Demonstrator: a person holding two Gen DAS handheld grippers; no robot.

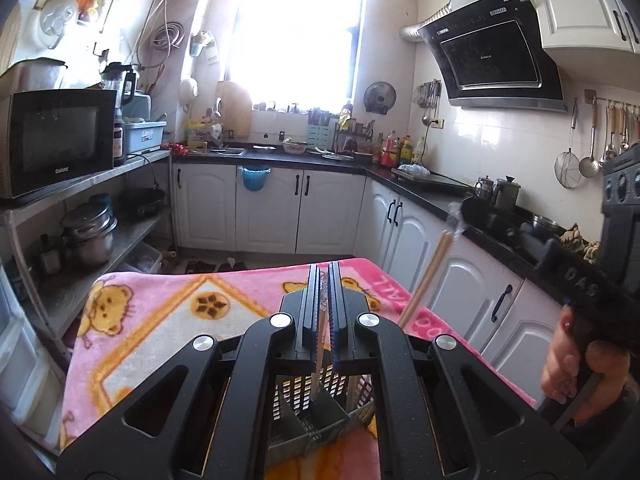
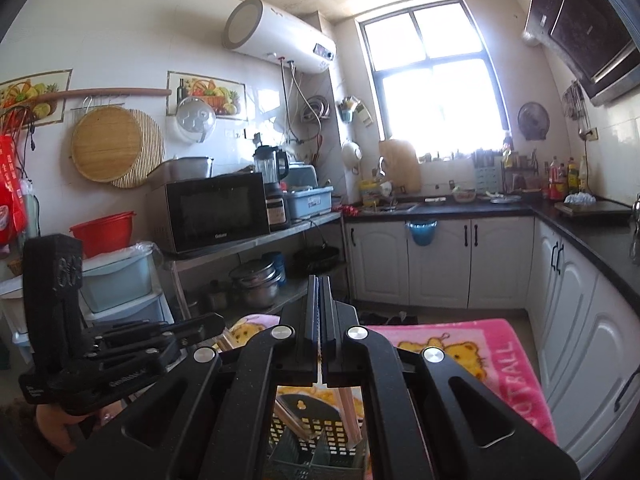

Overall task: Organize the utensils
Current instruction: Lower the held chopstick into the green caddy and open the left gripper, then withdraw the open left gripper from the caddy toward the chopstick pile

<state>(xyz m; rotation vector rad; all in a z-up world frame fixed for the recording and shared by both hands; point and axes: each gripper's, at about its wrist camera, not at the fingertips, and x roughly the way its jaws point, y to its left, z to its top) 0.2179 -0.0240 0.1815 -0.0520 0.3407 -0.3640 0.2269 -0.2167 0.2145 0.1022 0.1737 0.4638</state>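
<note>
Low in frame, chopsticks point(image 1: 320, 376) already stand in the holder point(image 1: 308, 424); left gripper point(image 1: 325, 280) seemingly pinches one, right gripper point(image 2: 320, 292) closed.

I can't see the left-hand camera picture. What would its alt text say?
A closed black left gripper pinches a thin stick-like utensil, its lower end in a slotted utensil basket on a pink cartoon-bear blanket. At right, a hand holds the right gripper, with wooden chopsticks angled upward; behind lies a sunlit kitchen with white cabinets.
</note>
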